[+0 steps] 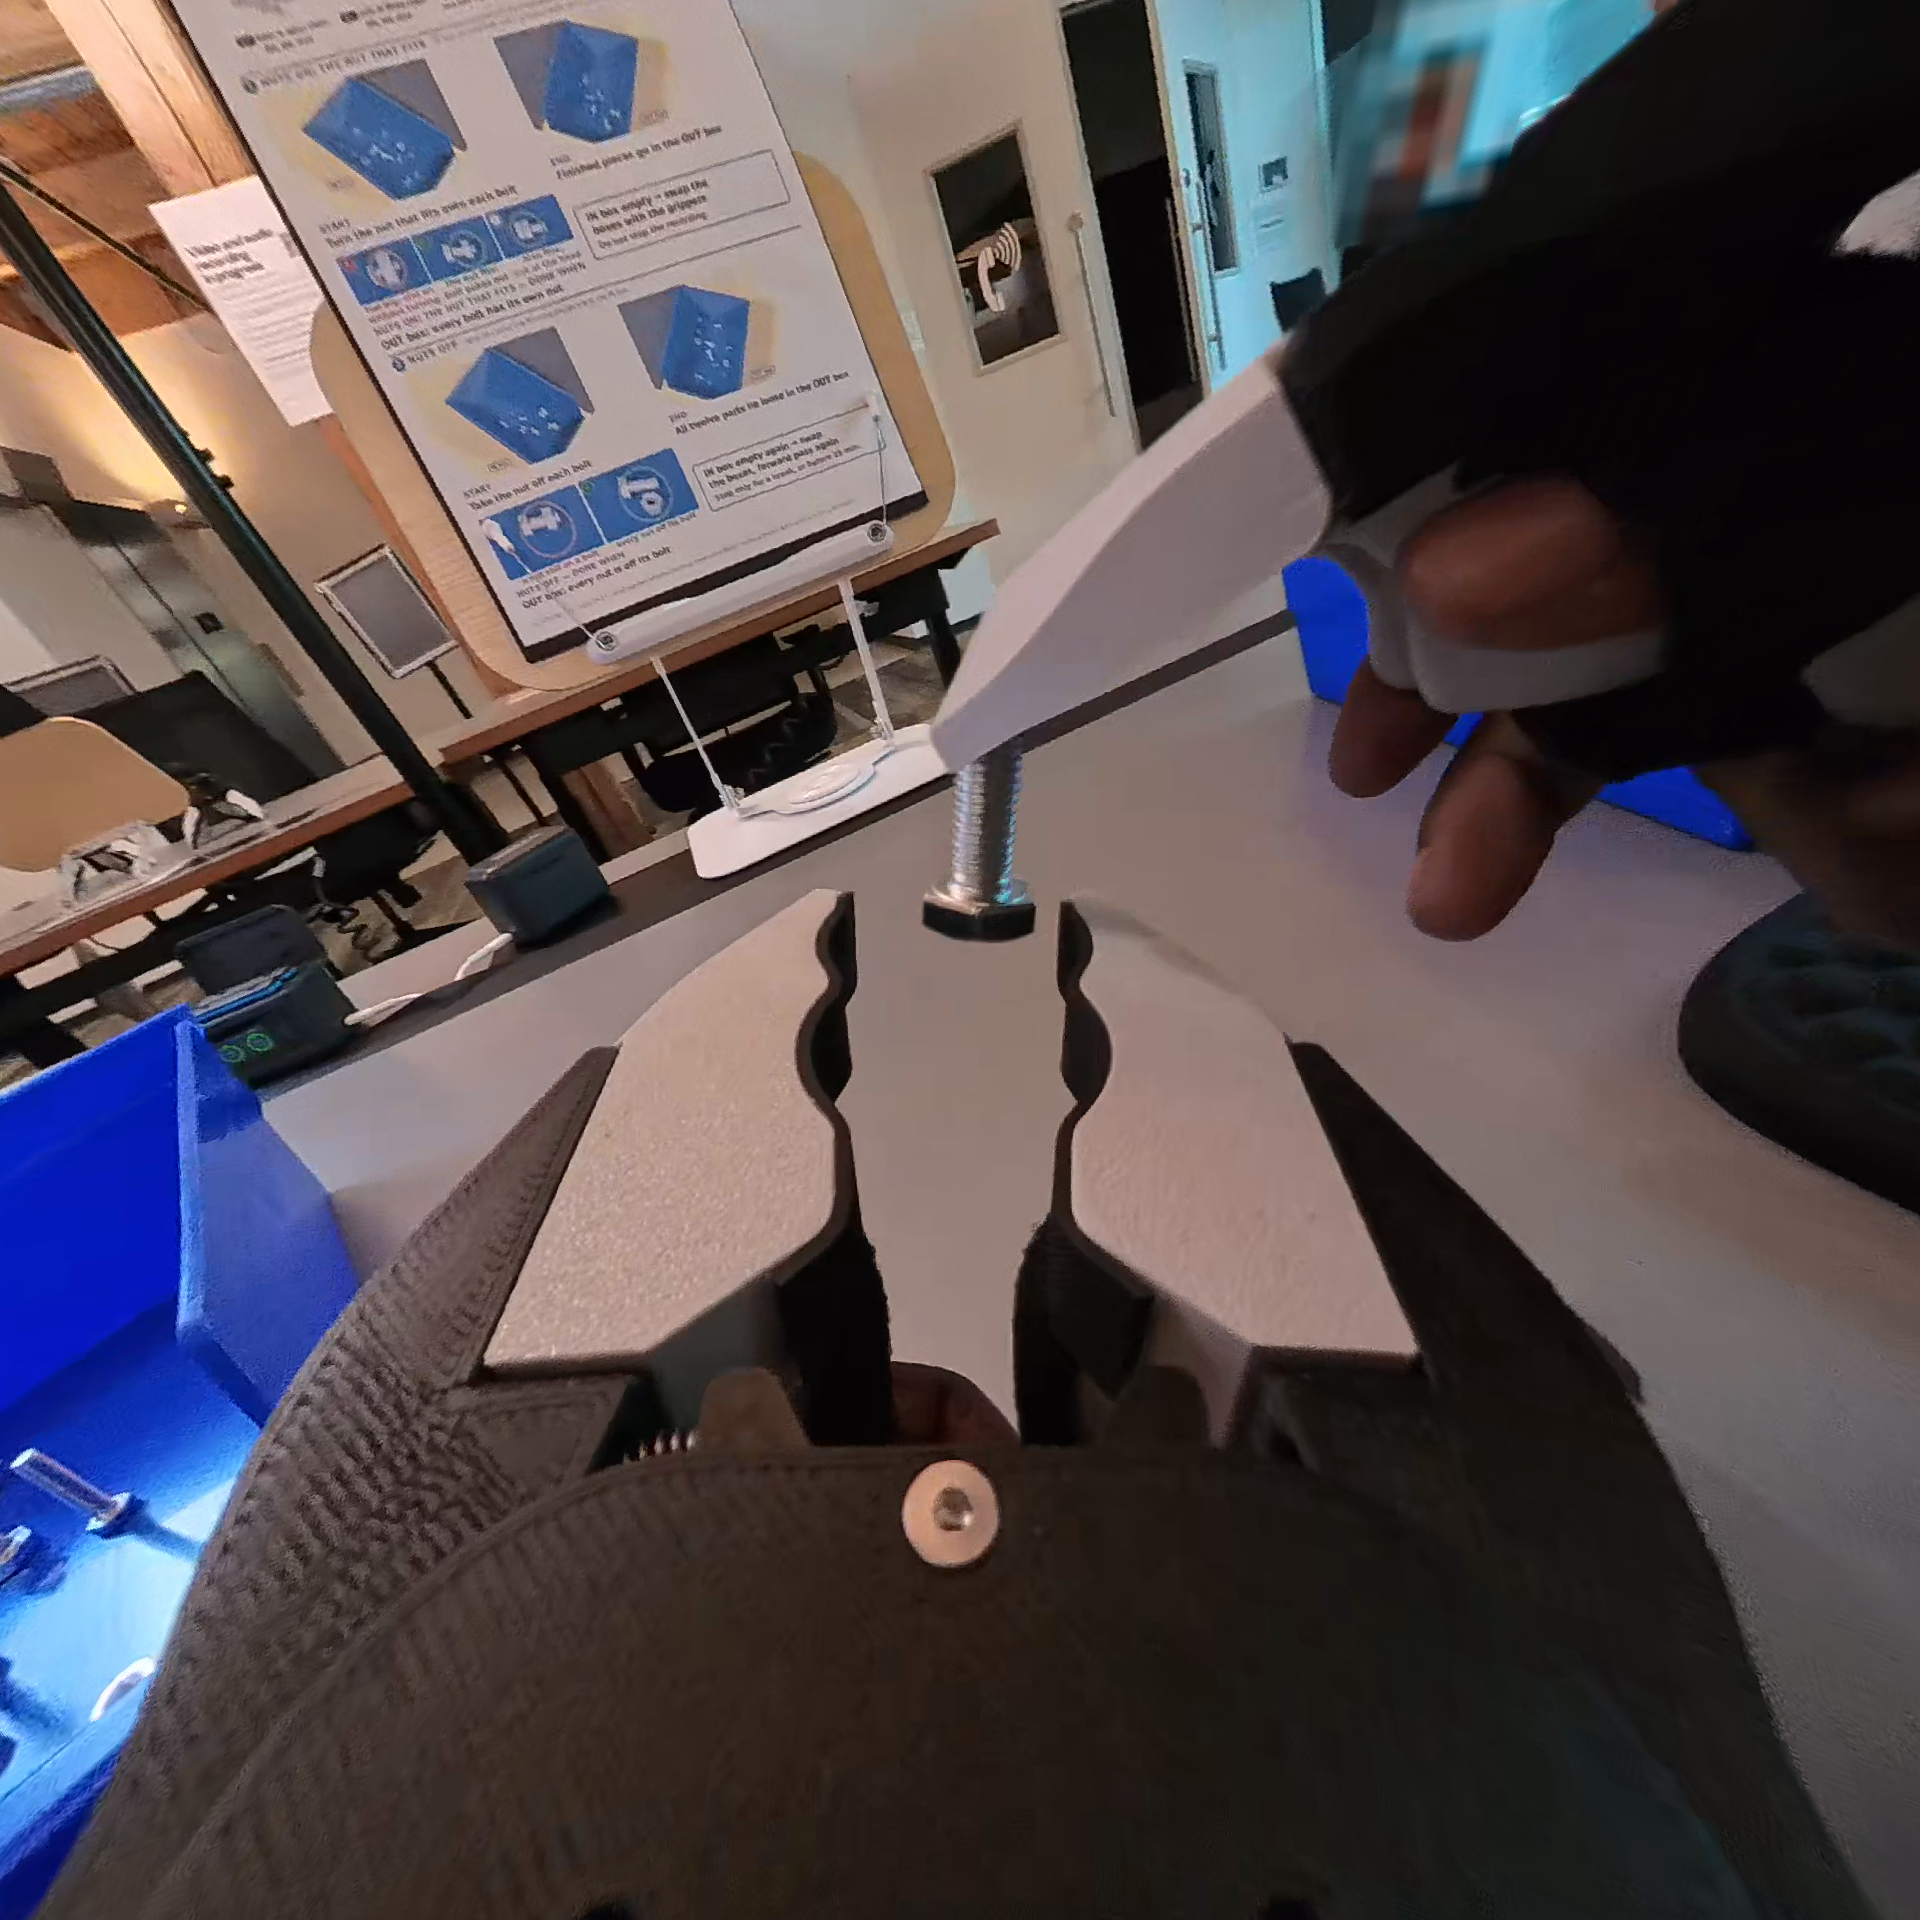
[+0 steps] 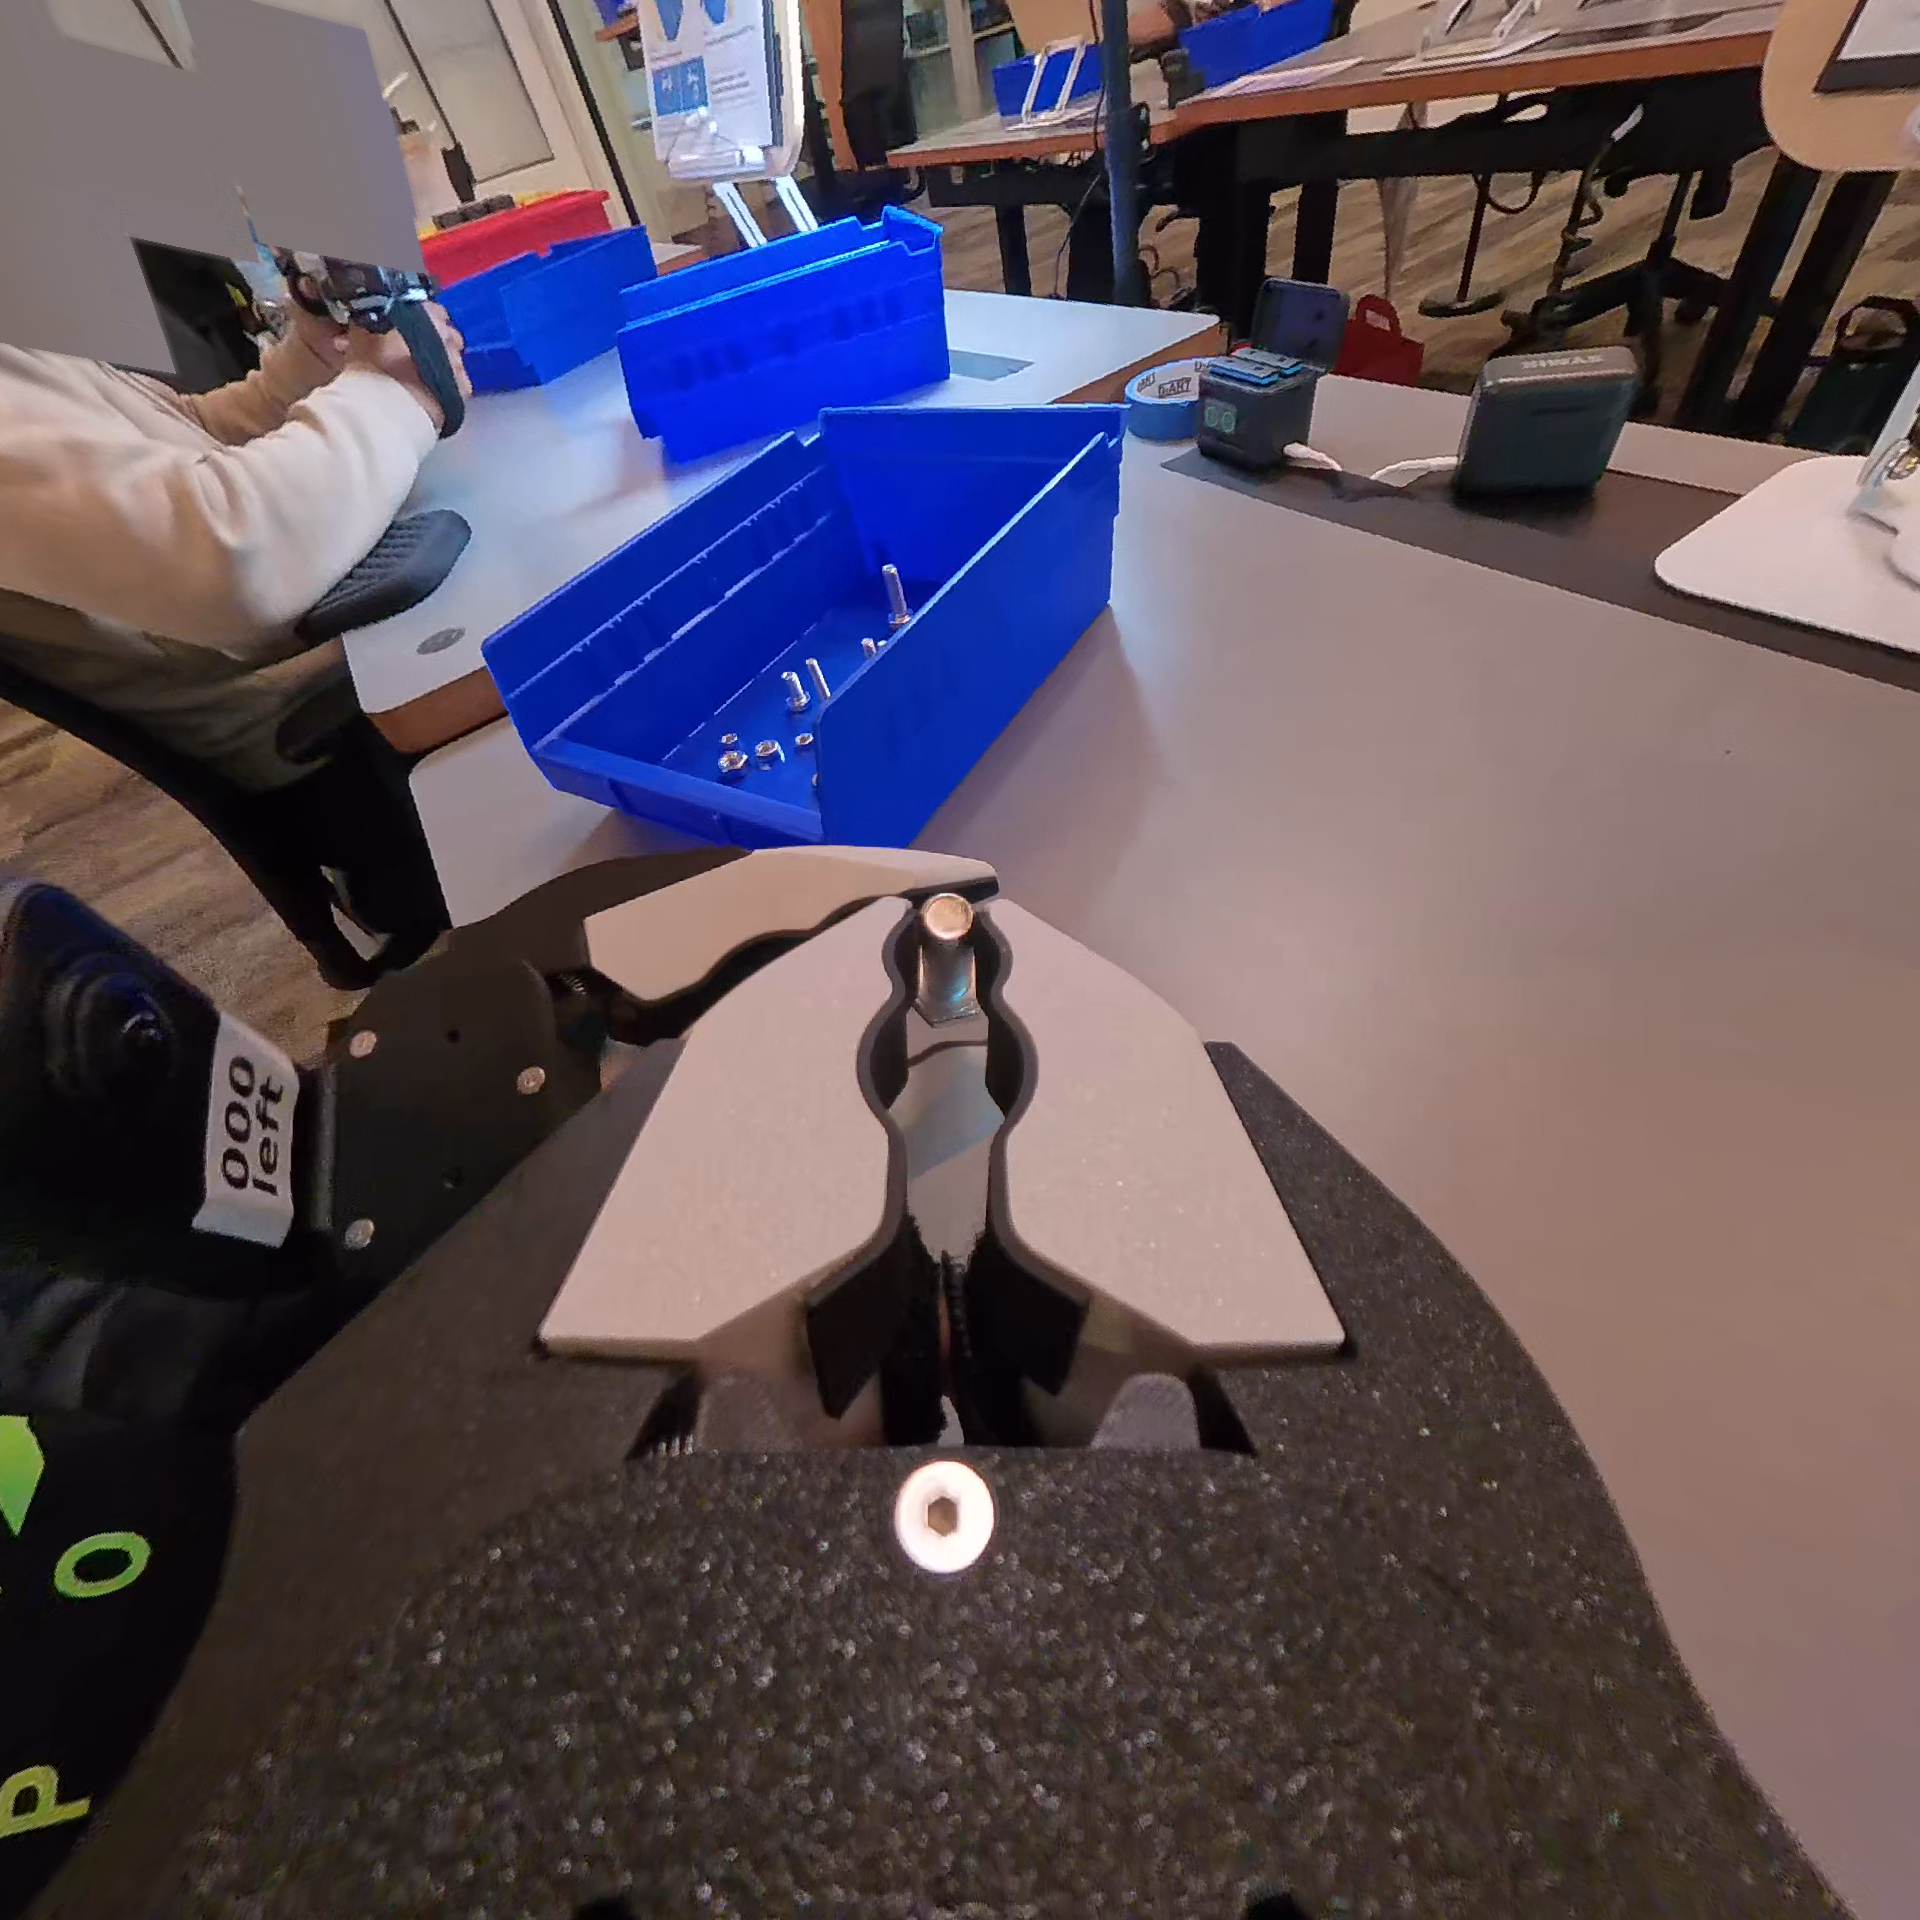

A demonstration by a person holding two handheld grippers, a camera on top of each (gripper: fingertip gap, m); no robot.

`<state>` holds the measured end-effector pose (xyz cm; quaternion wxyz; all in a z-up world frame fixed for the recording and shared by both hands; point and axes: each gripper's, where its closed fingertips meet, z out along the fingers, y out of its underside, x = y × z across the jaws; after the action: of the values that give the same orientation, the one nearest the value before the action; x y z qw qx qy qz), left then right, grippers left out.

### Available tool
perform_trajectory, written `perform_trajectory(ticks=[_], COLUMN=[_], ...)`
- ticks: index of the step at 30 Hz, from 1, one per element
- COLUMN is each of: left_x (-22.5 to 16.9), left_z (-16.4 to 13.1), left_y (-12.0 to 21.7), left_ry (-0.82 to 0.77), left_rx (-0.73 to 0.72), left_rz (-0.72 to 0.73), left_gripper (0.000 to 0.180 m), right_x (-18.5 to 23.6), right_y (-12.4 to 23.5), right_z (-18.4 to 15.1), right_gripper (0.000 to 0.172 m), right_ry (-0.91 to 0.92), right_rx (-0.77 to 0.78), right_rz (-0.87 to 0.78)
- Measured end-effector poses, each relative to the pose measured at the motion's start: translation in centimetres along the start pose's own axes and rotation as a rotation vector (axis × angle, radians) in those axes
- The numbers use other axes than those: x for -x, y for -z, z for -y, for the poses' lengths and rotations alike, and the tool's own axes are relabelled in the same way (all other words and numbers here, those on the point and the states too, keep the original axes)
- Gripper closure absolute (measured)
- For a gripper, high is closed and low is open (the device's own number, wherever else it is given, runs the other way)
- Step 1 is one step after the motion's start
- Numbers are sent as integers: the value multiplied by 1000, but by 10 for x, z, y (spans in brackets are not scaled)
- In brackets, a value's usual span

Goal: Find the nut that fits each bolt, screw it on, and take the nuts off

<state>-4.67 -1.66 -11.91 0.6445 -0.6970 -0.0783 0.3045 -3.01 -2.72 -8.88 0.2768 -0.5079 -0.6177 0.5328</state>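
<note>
Left wrist view: the right gripper [image 1: 987,753] reaches in from the upper right and clamps the threaded end of a silver bolt [image 1: 985,842], which hangs head down above the grey table [image 1: 1351,1143]. The bolt's hex head sits just beyond the tips of the left gripper [image 1: 956,925], whose fingers [image 1: 727,1091] stand apart on either side with a clear gap to the head; nothing is gripped there. No nut shows on the visible thread.

Right wrist view: the same bolt [image 2: 943,961] stands in the front notch of the right gripper [image 2: 943,935], both pads pressed to its shank. One finger of the left gripper [image 2: 790,894] lies just behind it. Farther off to the left, a blue bin [image 2: 966,644] holds several loose bolts [image 2: 805,681] and loose nuts [image 2: 748,756], none of them seen joined.

By this evidence the task is at an early stage: one bolt is picked out and presented, its nut is not yet fitted, and the parts in the bin remain to be paired. A second blue bin [image 1: 104,1195] lies at the near left.
</note>
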Motion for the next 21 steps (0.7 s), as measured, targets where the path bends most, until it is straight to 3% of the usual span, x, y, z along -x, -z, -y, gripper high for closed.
perform_trajectory(ticks=[8, 21], left_x=[-5, -11], left_z=[2, 2], left_y=[-1, 1], left_ry=[7, 77], left_rx=[-17, -36], left_rz=[-13, -114], left_gripper=[161, 162], right_x=[2, 4], right_y=[-1, -1], right_z=[-1, -1], right_gripper=[162, 162], right_ry=[-3, 52], right_rx=[-2, -1], right_rz=[5, 4])
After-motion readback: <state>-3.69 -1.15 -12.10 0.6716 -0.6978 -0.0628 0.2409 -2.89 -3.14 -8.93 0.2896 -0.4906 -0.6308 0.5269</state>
